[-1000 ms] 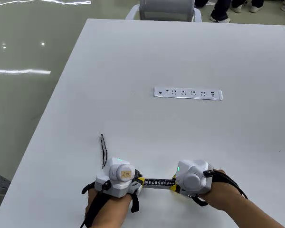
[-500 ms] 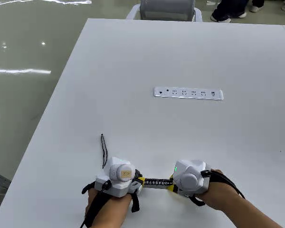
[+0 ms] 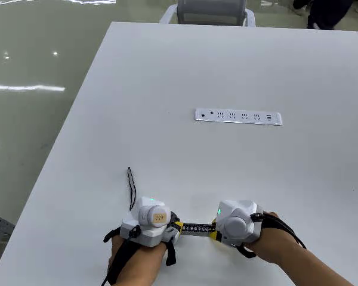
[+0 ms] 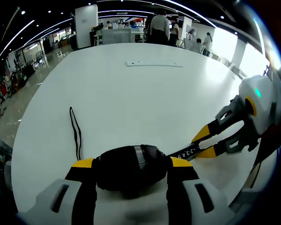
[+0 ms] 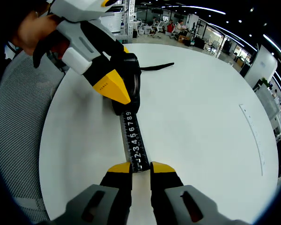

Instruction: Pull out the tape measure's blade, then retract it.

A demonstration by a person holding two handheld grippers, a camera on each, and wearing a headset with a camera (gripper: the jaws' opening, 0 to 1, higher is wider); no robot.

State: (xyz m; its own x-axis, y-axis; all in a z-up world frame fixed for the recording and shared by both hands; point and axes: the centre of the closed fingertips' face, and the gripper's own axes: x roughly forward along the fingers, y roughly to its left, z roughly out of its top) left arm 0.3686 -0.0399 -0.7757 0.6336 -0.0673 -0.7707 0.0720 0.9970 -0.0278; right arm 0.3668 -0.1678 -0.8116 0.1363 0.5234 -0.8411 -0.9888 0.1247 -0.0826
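The black tape measure case sits between the yellow-tipped jaws of my left gripper, which is shut on it near the table's front edge. A short length of numbered blade runs from the case to my right gripper, whose jaws are shut on the blade's end. In the head view the left gripper and right gripper stand close together with the blade between them. The case's black wrist strap lies on the table behind the left gripper.
A white power strip lies flat near the middle of the white table. A grey chair stands at the table's far edge. The table's left edge drops to a glossy floor. People stand in the far background.
My right gripper has moved a little left toward the left one, and the exposed blade between them is shorter. The left gripper has held still.
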